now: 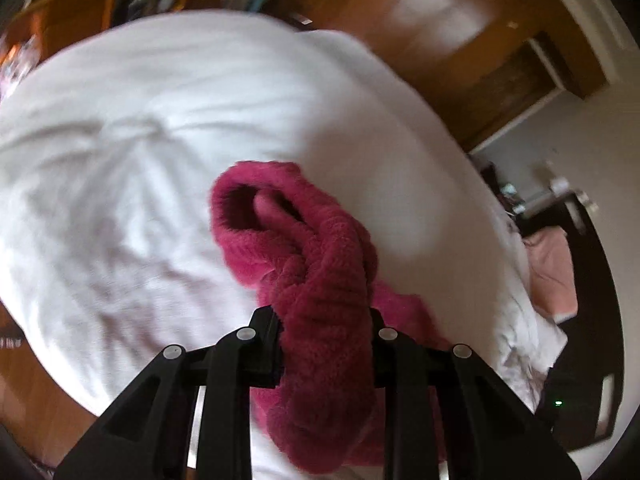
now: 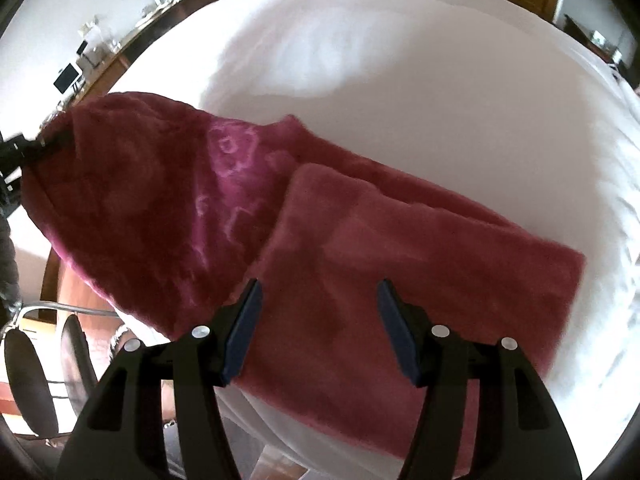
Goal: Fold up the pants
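- The left gripper's (image 1: 325,320) pads are buried under the bunched pants (image 1: 320,272).
- In the right wrist view, the pants (image 2: 328,264) run off the bottom edge.
- The left gripper (image 2: 24,152) is cut by that view's left edge.
- The shelf clutter (image 2: 120,36) is too small to identify.
- The cabinet (image 1: 440,28) is motion-blurred.

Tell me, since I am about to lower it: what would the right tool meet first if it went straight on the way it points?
Most likely the magenta fleece pants, spread on the white sheet; the open right tool points down at their flat folded part. How far off is unclear.
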